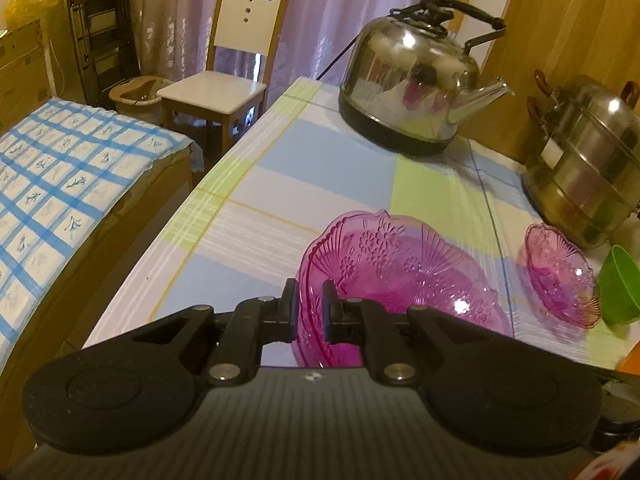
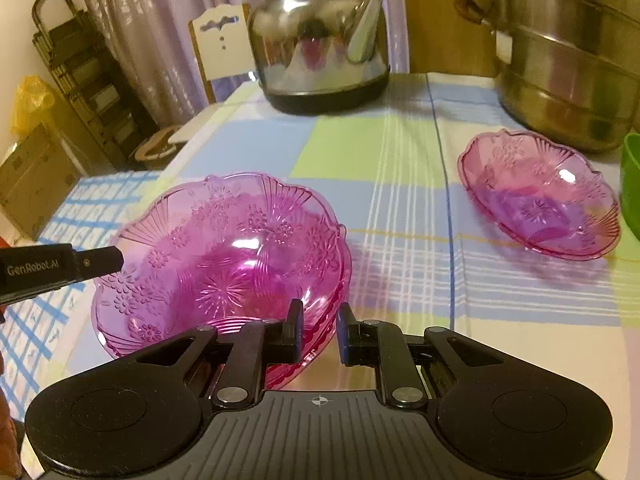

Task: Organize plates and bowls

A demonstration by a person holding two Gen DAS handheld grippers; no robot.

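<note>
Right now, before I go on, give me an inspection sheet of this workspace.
Surface: table under a checked cloth, no spills seen.
Job's things: big bowl, pink, near edge; small bowl, pink, apart to its right; green cup, partly cut off.
Clutter: kettle and steamer at the far side.
Grippers: left gripper shut on the big bowl's rim; right gripper has the rim between its fingers, grip unclear.
Cables: thin dark cord behind the kettle.
Surroundings: chair, bed, curtain.
</note>
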